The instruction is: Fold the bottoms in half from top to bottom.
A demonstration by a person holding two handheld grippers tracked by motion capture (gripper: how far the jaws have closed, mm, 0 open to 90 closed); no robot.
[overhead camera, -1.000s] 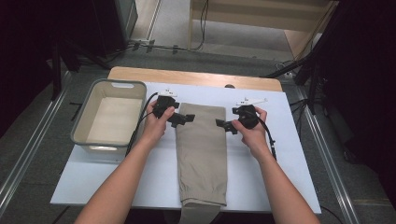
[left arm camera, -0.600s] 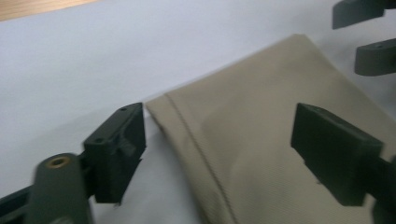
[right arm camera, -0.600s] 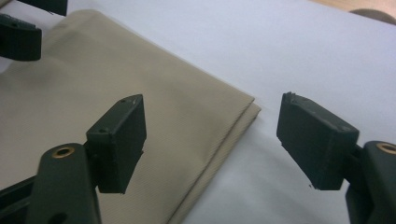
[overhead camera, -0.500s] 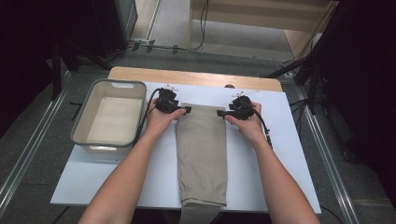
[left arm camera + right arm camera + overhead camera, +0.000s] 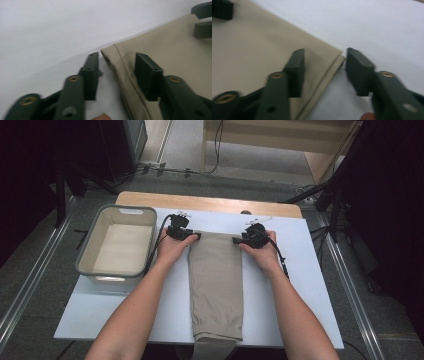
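A folded beige cloth lies lengthwise on the white board, its near end hanging over the front edge. My left gripper is at the cloth's far left corner and my right gripper at its far right corner. In the left gripper view the jaws straddle the corner of the cloth, one on the fabric and one on the board. The right gripper view shows the same at the right gripper and the cloth. Both pairs of jaws have just been closing, and gaps remain beside the fabric.
A grey plastic bin stands on the board's left side, close to my left forearm. A wooden table edge runs behind the board. Metal rails and cables lie on the floor around the table.
Both hands have moved away from the person and down onto the cloth's far corners. Each gripper's jaws have narrowed around a corner.
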